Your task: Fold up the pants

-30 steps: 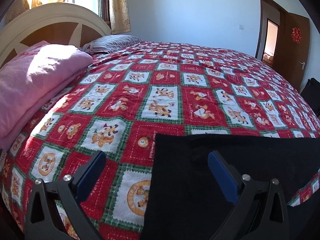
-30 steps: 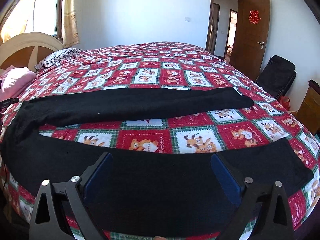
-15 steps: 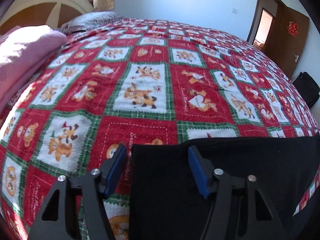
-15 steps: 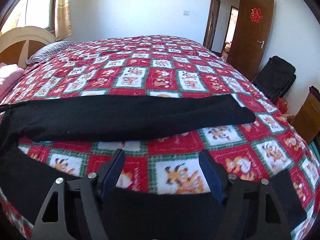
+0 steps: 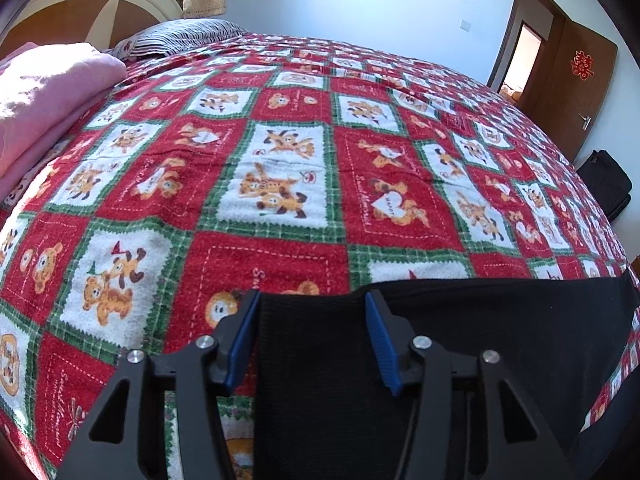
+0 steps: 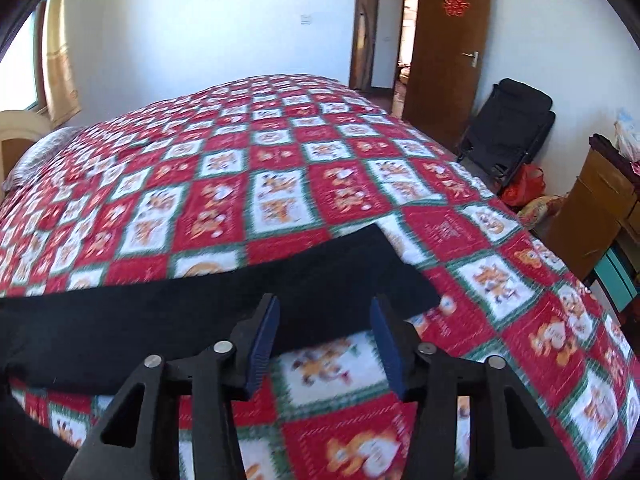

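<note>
patchwork bedspread [image 5: 288, 184] — pink blanket [image 5: 48, 92], striped pillow [image 5: 180, 38], door [image 6: 452, 52]

Beyond the black pants [image 5: 500, 320] I see open bedspread [image 5: 288, 120]; left of them a pink blanket [image 5: 44, 92] blocks passage, right of them a black chair [image 6: 508, 128].

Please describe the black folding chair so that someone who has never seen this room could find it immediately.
Start at the big bed with the red, white and green cartoon blanket, then look past its far corner to the open brown door. The black folding chair leans against the white wall just right of that door, the only all-black furniture there, above a red bag.
</note>
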Demonstrator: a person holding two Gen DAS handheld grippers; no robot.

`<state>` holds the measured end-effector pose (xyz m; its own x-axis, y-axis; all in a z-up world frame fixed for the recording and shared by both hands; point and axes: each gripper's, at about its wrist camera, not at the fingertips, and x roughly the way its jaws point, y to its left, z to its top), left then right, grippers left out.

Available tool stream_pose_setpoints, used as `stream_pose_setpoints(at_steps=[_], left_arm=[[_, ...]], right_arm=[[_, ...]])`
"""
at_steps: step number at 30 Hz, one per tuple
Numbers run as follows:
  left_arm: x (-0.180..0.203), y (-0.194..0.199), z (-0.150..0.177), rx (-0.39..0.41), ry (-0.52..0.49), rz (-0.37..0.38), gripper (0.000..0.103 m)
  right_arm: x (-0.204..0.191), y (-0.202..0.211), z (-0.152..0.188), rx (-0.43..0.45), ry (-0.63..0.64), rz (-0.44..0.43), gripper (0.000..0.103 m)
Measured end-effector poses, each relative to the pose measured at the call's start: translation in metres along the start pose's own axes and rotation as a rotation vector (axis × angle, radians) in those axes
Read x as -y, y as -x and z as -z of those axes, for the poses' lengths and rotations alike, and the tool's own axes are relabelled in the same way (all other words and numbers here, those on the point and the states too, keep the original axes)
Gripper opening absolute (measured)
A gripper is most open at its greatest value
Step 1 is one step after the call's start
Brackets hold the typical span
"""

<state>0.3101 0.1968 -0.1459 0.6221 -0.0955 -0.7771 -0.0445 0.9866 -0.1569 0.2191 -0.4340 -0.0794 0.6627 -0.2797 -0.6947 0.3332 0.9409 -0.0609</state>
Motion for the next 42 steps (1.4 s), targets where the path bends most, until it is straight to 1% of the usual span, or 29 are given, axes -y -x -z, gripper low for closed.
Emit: stream_pose_setpoints(at_steps=[2,6,8,11,12,13,14,15,18,21,23,26,27,28,29,30,31,32,33,34,35,36,40,42], left_arm=[[-0.001,-0.001,-0.001,-0.007,0.001,0.005,0.055],[-0.002,-0.002,-0.001,-0.004,0.008,0.025,0.055],[-0.003,0.002,0.001,0.022,0.012,0.029,0.055],[0.0,0.008,0.002,0.055,-0.001,0.025,0.055],[0.0,0.008,0.001,0.052,-0.004,0.025,0.055],[0.0,0.006,0.001,0.043,-0.004,0.024,0.055],[-0.001,0.003,0.0,0.029,0.0,0.025,0.055],[-0.002,0.0,-0.001,0.016,0.005,0.026,0.055],[0.001,-0.003,-0.001,-0.004,-0.006,0.024,0.063],[0.004,-0.006,0.0,-0.014,-0.022,0.013,0.067],[0.005,-0.007,0.0,-0.016,-0.023,0.014,0.067],[0.005,-0.006,0.0,-0.017,-0.025,0.012,0.067],[0.005,-0.006,0.0,-0.018,-0.029,0.007,0.066],[0.007,-0.006,-0.001,-0.018,-0.038,-0.002,0.065],[0.009,-0.005,-0.001,-0.016,-0.045,-0.008,0.063],[0.009,-0.004,-0.001,-0.012,-0.049,-0.01,0.058],[0.008,-0.003,-0.001,-0.008,-0.048,-0.008,0.048],[0.007,-0.001,-0.002,-0.001,-0.041,0.01,0.042],[0.005,0.001,-0.002,0.003,-0.036,0.032,0.034],[0.004,0.002,-0.002,0.007,-0.033,0.042,0.027],[0.004,0.003,-0.002,0.011,-0.034,0.056,0.023],[0.006,0.004,-0.001,0.013,-0.04,0.064,0.017],[0.01,0.013,-0.003,0.046,-0.052,0.067,0.015],[0.009,0.018,-0.005,0.063,-0.045,0.082,0.015]], right_arm=[[0.008,-0.011,-0.008,-0.014,-0.002,0.027,0.049],[0.023,-0.039,-0.021,-0.068,-0.015,0.027,0.049],[0.03,-0.049,-0.026,-0.089,-0.017,0.026,0.049],[0.042,-0.07,-0.035,-0.146,-0.026,0.009,0.049],[0.046,-0.076,-0.038,-0.151,-0.027,0.018,0.05],[0.049,-0.082,-0.042,-0.155,-0.027,0.017,0.054],[0.051,-0.088,-0.045,-0.167,-0.025,0.01,0.061],[0.053,-0.096,-0.048,-0.185,-0.022,0.008,0.063],[0.057,-0.114,-0.057,-0.214,-0.009,0.009,0.063],[0.059,-0.131,-0.063,-0.238,-0.008,-0.001,0.063],[0.06,-0.142,-0.063,-0.264,-0.015,-0.014,0.063],[0.061,-0.158,-0.061,-0.317,-0.038,-0.056,0.063],[0.061,-0.159,-0.06,-0.317,-0.038,-0.056,0.063],[0.06,-0.158,-0.059,-0.314,-0.032,-0.062,0.058],[0.059,-0.157,-0.059,-0.312,-0.028,-0.077,0.042],[0.058,-0.154,-0.059,-0.309,-0.027,-0.098,0.032],[0.057,-0.151,-0.06,-0.305,-0.023,-0.106,0.022],[0.054,-0.147,-0.06,-0.299,-0.005,-0.1,0.011],[0.052,-0.144,-0.059,-0.296,0.007,-0.104,0.005],[0.052,-0.141,-0.059,-0.29,0.012,-0.106,0.005],[0.051,-0.138,-0.06,-0.282,0.015,-0.103,0.005],[0.052,-0.134,-0.06,-0.271,0.015,-0.102,0.005],[0.055,-0.114,-0.066,-0.223,0.008,-0.093,0.005],[0.057,-0.099,-0.068,-0.19,0.012,-0.09,0.005]])
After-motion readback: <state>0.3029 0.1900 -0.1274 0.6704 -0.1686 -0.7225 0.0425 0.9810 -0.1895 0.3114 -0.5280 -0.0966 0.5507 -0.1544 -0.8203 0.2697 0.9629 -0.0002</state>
